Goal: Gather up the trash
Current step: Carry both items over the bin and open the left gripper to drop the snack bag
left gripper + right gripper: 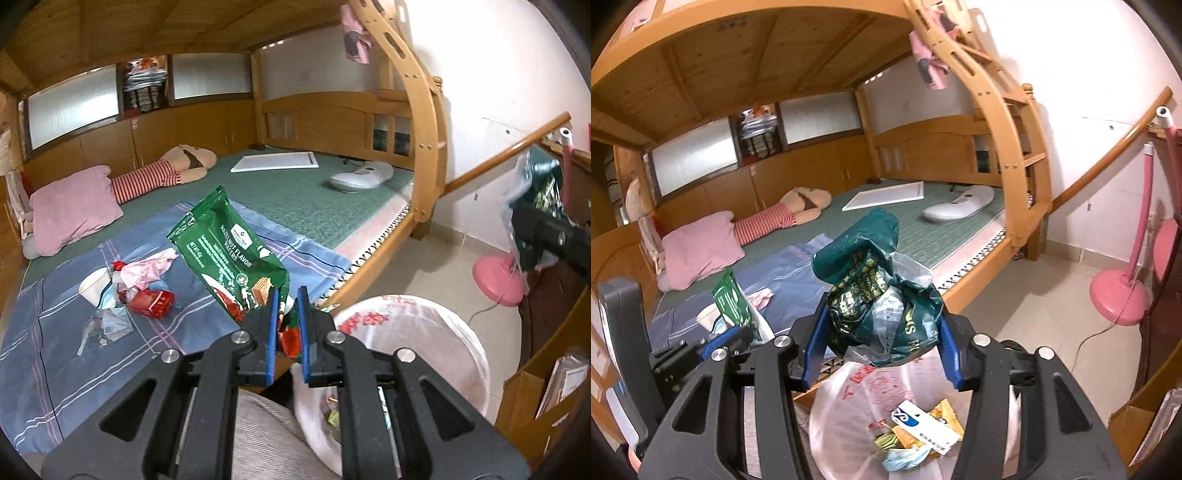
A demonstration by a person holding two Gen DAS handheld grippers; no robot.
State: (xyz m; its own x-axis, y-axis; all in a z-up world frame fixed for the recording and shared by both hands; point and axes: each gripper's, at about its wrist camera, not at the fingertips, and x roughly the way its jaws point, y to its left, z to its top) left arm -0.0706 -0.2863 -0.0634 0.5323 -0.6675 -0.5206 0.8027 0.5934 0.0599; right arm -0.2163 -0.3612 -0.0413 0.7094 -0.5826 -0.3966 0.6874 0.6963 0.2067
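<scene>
Right wrist view: the right gripper (882, 332) clamps a crumpled dark green plastic bag (882, 295) directly above the lined trash bin (849, 402), which holds a few wrappers. To its left, the left gripper (287, 314) pinches 1 green wafer packet (232, 251) at the bed edge (369, 273). Beyond, a trash pile (136, 291) lies on the blue sheet (74, 350); open tiled floor (424, 266) lies right of the bed.

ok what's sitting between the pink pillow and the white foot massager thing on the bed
In the left wrist view, a striped plush doll and a flat white board lie on the green mat between the pink pillow and the white device.
</scene>
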